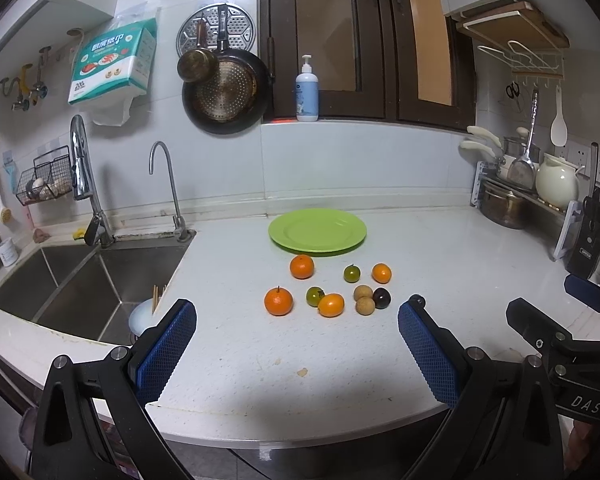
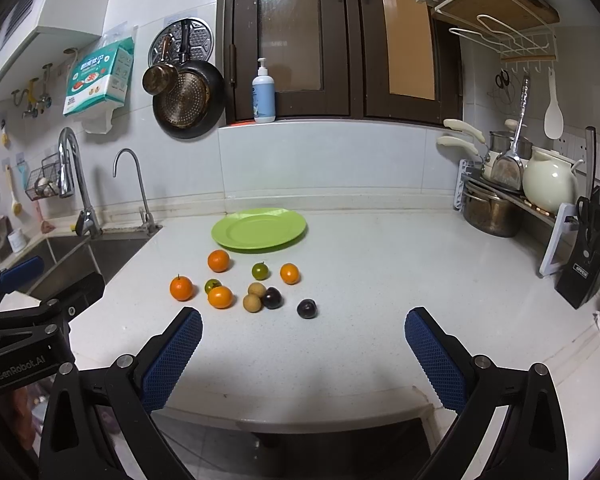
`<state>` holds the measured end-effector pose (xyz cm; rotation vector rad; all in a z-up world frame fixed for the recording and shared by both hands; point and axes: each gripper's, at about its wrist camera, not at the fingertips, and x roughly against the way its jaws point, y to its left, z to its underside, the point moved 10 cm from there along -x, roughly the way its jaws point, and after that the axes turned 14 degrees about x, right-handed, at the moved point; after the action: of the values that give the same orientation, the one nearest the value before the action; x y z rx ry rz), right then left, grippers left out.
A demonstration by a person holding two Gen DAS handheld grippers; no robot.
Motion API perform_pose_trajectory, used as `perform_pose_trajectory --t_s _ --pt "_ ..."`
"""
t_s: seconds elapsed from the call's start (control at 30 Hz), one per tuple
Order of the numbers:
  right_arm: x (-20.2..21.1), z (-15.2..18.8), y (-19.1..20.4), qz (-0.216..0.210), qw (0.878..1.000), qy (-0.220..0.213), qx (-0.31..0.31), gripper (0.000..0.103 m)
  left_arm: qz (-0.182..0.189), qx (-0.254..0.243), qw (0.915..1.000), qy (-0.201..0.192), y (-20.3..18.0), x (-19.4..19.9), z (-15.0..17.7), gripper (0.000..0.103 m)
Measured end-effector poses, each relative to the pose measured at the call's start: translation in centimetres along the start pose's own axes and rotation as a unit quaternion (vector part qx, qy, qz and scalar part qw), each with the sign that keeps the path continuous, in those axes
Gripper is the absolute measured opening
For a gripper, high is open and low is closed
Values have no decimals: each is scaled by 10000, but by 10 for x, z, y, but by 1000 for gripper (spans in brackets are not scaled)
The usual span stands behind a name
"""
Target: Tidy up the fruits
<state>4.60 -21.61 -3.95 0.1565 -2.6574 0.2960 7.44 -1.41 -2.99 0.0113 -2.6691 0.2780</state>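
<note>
A green plate [image 1: 318, 231] [image 2: 259, 228] lies bare on the white counter. In front of it sit several loose fruits: oranges [image 1: 278, 301] [image 2: 181, 288], small green fruits [image 1: 351, 273] [image 2: 260, 271], two tan longans [image 1: 363, 293] [image 2: 252, 303], and dark plums [image 1: 381, 298] [image 2: 307, 308]. The left wrist view shows only one plum. My left gripper [image 1: 298, 312] [image 2: 56, 280] hovers open near the counter's front edge, short of the fruits. Beside it my right gripper [image 2: 303, 320] [image 1: 560, 300] is open too, just short of the nearest plum. Neither holds anything.
A steel double sink [image 1: 80, 280] with two taps is at the left, with a white bowl [image 1: 144, 316] and chopsticks in it. Pots on a rack [image 2: 496, 208], a cream pot and a knife block [image 2: 588, 256] line the right. A soap bottle [image 2: 264, 92] stands on the back ledge.
</note>
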Motion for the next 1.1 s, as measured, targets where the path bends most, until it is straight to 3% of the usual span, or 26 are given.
perform_pose_trajectory --t_s 0.63,0.93,1.1 --pt "-10 -1 2 -92 9999 92 -32 102 40 -18 9999 95 -1 -10 0 103" --pt "-25 5 1 -91 9997 228 -54 103 109 -71 9994 315 -5 -33 9 102" --pt "-42 11 -1 -66 9993 378 -13 102 169 -108 9985 515 -11 -54 17 96"
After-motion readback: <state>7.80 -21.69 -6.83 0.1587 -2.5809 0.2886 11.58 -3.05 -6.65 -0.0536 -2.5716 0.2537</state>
